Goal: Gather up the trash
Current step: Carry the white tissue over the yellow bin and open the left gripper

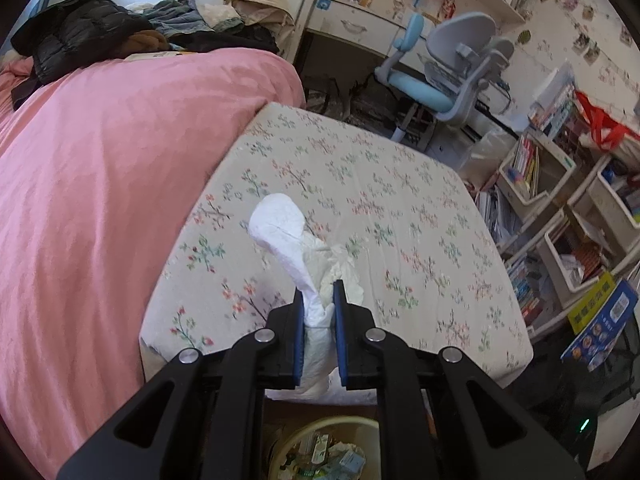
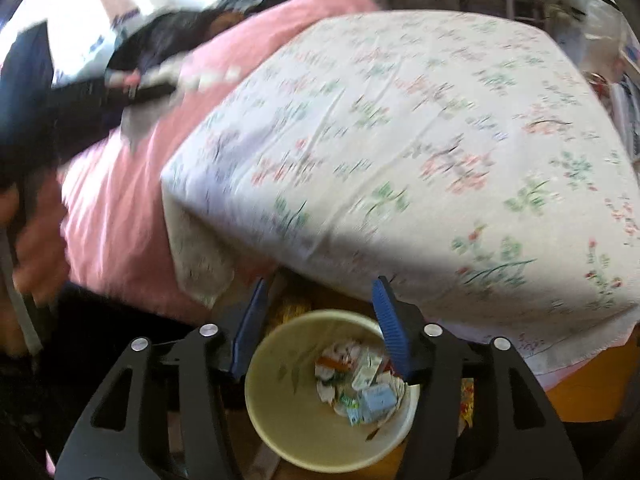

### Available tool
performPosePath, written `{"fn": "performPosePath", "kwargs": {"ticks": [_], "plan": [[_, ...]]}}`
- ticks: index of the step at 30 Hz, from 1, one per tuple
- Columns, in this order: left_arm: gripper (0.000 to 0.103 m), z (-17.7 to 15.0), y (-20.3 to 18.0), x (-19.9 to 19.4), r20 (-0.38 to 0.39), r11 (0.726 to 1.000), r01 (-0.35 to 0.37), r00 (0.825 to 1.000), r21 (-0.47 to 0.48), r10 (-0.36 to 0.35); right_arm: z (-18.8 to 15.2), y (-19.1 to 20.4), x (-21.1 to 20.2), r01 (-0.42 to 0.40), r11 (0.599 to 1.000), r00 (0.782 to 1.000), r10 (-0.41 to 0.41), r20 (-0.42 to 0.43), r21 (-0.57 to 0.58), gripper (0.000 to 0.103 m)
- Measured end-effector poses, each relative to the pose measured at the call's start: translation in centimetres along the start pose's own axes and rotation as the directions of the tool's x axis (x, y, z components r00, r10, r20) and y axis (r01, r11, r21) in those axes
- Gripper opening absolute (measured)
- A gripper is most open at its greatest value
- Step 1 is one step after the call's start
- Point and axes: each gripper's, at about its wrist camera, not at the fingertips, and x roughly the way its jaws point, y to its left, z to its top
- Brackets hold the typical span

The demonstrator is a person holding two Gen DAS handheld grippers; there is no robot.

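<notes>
My left tool (image 1: 317,294), low in the frame's centre, is clamped on a crumpled white tissue (image 1: 294,240) above the floral bed sheet (image 1: 400,208). At lower right a yellow-and-blue box (image 1: 600,320) carries print too small to read. My right tool (image 2: 320,308) stands open and empty over the cream bin (image 2: 288,420), whose wrappers' print is blurred.

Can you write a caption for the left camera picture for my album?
Left gripper pinching a crumpled white tissue above the flowery bedsheet.
</notes>
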Motion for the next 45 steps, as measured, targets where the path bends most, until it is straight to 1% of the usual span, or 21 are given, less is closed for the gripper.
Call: {"fn": "performPosePath", "kwargs": {"ticks": [6,13,23,34,36,39,40,42,43,44,45], "plan": [[0.013,-2.6,-1.8,0.0,-0.044,0.998,-0.001,0.999,0.058,0.003,0.8,-2.2,-2.2,-0.002,0.996,0.996,-0.007,0.092,0.088,0.059],[0.013,-5.3,-3.2,0.3,-0.099,0.995,-0.001,0.995,0.098,0.011,1.1,-3.1,-3.5,-0.014,0.992,0.991,-0.003,0.130,0.125,0.061],[0.013,-8.6,-5.1,0.7,-0.166,0.987,0.000,0.986,0.163,0.028,1.2,-3.0,-3.7,-0.026,0.992,0.989,0.007,0.147,0.125,0.063],[0.013,-10.5,-6.1,0.8,-0.207,0.981,0.006,0.978,0.195,0.035,1.1,-3.2,-3.8,-0.028,0.991,0.988,0.008,0.154,0.128,0.064],[0.013,-11.0,-6.2,0.9,-0.224,0.981,0.013,0.974,0.195,0.031,1.1,-3.2,-3.8,-0.027,0.991,0.988,0.007,0.154,0.128,0.064],[0.014,-12.0,-6.5,1.2,-0.275,0.980,0.022,0.961,0.198,0.034,1.0,-3.2,-3.8,-0.025,0.991,0.988,0.005,0.153,0.128,0.065],[0.014,-12.3,-6.5,1.3,-0.289,0.980,0.020,0.957,0.199,0.039,1.0,-3.3,-3.8,-0.022,0.991,0.988,0.002,0.153,0.128,0.067],[0.017,-13.0,-6.7,1.7,-0.329,0.979,0.019,0.943,0.205,0.051,1.0,-3.3,-3.9,-0.017,0.992,0.988,-0.003,0.154,0.128,0.069],[0.025,-13.3,-6.8,1.7,-0.340,0.978,0.016,0.939,0.210,0.058,1.0,-3.3,-4.0,-0.014,0.992,0.988,-0.006,0.155,0.126,0.070],[0.043,-13.6,-6.9,1.7,-0.346,0.976,0.007,0.936,0.217,0.070,1.0,-3.2,-4.0,-0.011,0.992,0.988,-0.009,0.156,0.125,0.071],[0.052,-13.6,-7.0,1.5,-0.337,0.975,-0.005,0.938,0.222,0.082,1.0,-3.2,-4.1,-0.005,0.992,0.988,-0.015,0.157,0.123,0.071]]}}
